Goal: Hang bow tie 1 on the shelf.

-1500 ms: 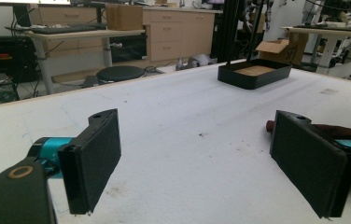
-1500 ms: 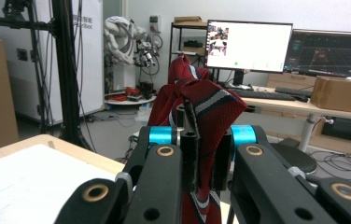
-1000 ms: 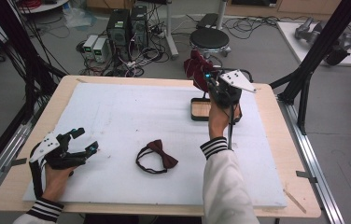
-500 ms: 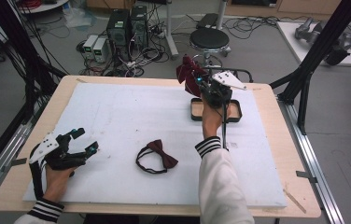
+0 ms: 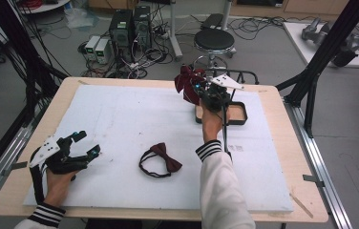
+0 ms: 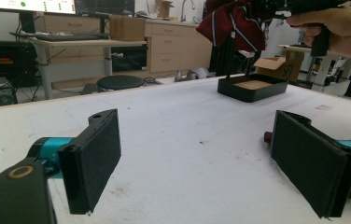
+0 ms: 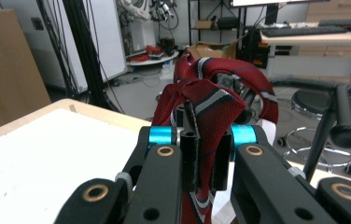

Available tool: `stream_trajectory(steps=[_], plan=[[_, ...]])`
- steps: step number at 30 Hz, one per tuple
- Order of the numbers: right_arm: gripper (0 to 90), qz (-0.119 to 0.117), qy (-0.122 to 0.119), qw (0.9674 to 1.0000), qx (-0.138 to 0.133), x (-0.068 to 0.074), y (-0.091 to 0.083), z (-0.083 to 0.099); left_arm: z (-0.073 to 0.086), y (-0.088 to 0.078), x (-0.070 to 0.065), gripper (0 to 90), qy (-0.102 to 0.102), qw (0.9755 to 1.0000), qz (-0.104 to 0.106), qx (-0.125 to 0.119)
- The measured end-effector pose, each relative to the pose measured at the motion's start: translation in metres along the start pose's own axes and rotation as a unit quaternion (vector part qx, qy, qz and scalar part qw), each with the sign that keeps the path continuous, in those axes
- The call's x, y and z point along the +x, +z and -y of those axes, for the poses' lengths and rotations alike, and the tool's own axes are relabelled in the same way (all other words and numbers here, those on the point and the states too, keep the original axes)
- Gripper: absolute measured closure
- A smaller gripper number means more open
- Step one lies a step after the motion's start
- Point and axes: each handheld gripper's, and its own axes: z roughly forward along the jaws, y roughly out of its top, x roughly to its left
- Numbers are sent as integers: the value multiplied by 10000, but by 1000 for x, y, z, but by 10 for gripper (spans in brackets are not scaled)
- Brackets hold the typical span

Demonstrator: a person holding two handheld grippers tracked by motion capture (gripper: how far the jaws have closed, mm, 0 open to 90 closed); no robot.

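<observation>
- Two bow ties are in play: a striped red bow tie (image 5: 187, 80) is pinched in the right gripper (image 5: 197, 90), held up in the air just beside the black tray (image 5: 238, 114) at the far side of the table (image 5: 273, 95); a plain dark red bow tie (image 5: 164, 157) with its strap looped out lies flat on the white mat (image 5: 120, 114), near the front, between the two hands.
- From the right gripper view, the jaws are closed tight on the striped fabric (image 7: 211, 116), which bunches up above them.
- The left gripper (image 5: 79, 151) rests at the near left of the mat with its jaws spread wide and nothing between the pads (image 6: 94, 158).
- My guess is the job is about halfway: one tie is lifted and close to the tray, but not yet inside it; the tray floor (image 6: 253, 85) looks bare from the left gripper view. The second tie is untouched.
- Hard to judge: whether the striped tie hangs directly over the tray or to one side of it, since the hand (image 5: 211, 119) and gripper body cover the tray's near left corner in the high view.
- The striped tie's strap is lost in the folds; I can't tell whether it dangles free.
</observation>
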Motion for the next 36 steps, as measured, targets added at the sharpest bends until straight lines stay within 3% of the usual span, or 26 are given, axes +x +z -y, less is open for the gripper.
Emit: stream_trajectory(steps=[25,36], plan=[[864,-141,228,9972,695,-11,16,27,0,-1,0,168,33,10000,-21,-64],[859,-173,125,9964,815,-12,16,28,0,-1,0,168,52,10000,-21,-59]])
